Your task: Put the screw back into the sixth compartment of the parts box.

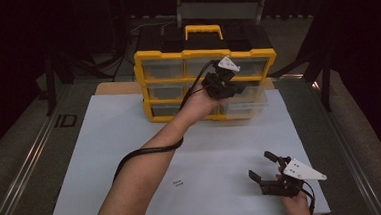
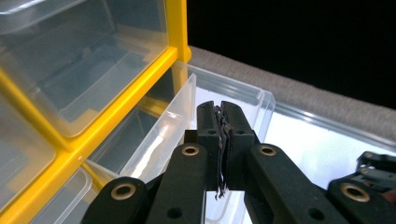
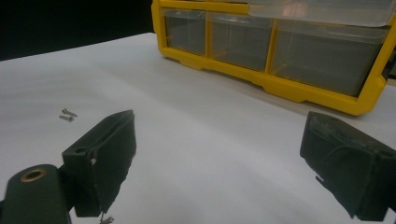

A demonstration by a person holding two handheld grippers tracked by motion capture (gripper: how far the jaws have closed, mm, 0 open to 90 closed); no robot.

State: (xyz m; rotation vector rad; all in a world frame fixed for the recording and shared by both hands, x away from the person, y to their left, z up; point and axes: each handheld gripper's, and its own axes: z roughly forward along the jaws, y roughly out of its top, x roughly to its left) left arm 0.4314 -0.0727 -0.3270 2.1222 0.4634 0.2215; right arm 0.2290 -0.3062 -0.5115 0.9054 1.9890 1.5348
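A yellow organizer [image 1: 163,80] with clear drawers stands at the back of a white board [image 1: 130,141]. One clear drawer [image 1: 253,102] on its right side is pulled out. My left gripper [image 1: 236,88] hovers over that drawer. In the left gripper view its jaws [image 2: 221,114] are pressed together above the drawer's rim [image 2: 254,95], with nothing visible between them. My right gripper [image 1: 262,165] rests low at the front right, open and empty. Two small screws [image 1: 178,183] lie on the board left of it, also seen as screws [image 3: 67,115] in the right gripper view.
The organizer [image 3: 280,88] has a black top with a yellow handle [image 1: 203,30]. A clear divider [image 2: 163,135] stands inside the pulled-out drawer. Grey carpet and metal rails [image 1: 26,162] flank the board. The person's left forearm [image 1: 147,165] crosses the board's middle.
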